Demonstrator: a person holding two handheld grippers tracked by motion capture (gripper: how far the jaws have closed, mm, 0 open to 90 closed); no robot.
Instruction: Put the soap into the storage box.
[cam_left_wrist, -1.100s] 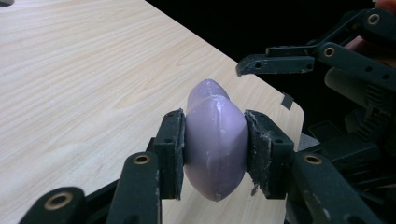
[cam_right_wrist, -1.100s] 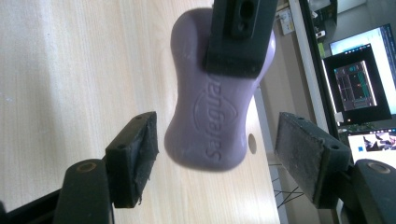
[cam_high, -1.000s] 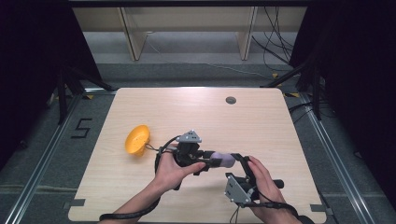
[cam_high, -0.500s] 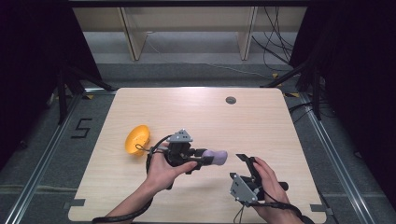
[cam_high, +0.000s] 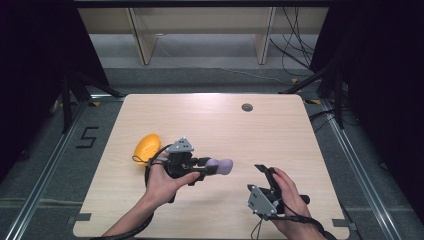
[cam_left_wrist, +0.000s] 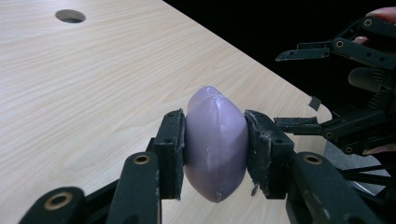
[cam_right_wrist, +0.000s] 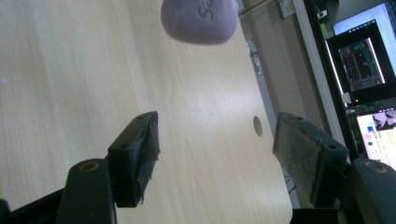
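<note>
Across the middle of my high view lies the pale wooden table (cam_high: 210, 120), its far half bare up to a small round hole (cam_high: 247, 107) near the far edge; dark floor borders both long sides. My left gripper (cam_high: 200, 167) hovers over the near-left part, well inside every edge, its fingers (cam_left_wrist: 170, 154) clamped on the purple soap bar (cam_left_wrist: 217, 142), which hangs above the table and touches nothing else. My right gripper (cam_high: 265, 172) sits toward the near-right corner, close to the near edge; its fingers (cam_right_wrist: 135, 156) stand wide apart with only bare table between them, having eased inward slightly. It is near the soap but apart from it. An orange bowl (cam_high: 146, 146) rests just left of my left hand (cam_high: 165, 182), close to the left edge.
</note>
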